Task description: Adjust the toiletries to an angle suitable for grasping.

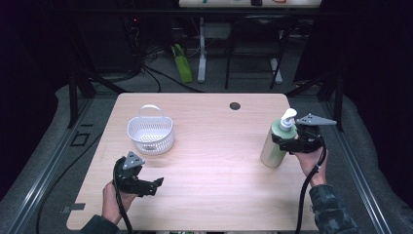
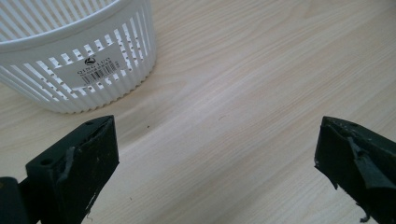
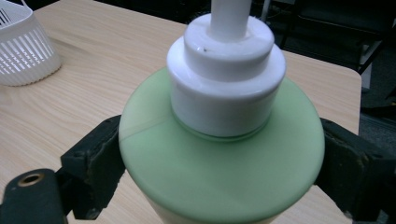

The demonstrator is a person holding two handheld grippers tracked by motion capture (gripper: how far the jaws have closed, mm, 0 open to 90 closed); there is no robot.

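Nearest the person, the left gripper [image 1: 157, 185] hangs low over the near-left of the table [image 1: 214, 161] with its jaws spread wide and nothing between them; its own view looks past them at bare wood and the lower wall of the basket [image 2: 88, 70], which stands just ahead of it and apart from it. Farther out on the right side, the right gripper [image 1: 285, 141] has its jaws pressed against either flank of the bottle [image 1: 273, 146], high up at the shoulder just under the white pump collar [image 3: 227, 70]. The bottle stands near the right edge, its base apparently on the wood, well apart from the basket at mid-left. Its long axis runs close to vertical, leaning slightly, with the pump [image 1: 288, 118] at the top and the spout seemingly turned toward the right gripper. The risk I see lies in that high grip: the shoulder is smooth, rounded and tapering, so the jaws could slide upward or the body could swing beneath them like a pendulum if lifted quickly. A heavy, full bottle would make this worse. Being close to the edge, a tip rightward could carry it off the table, and the basket looks small for so tall a bottle.
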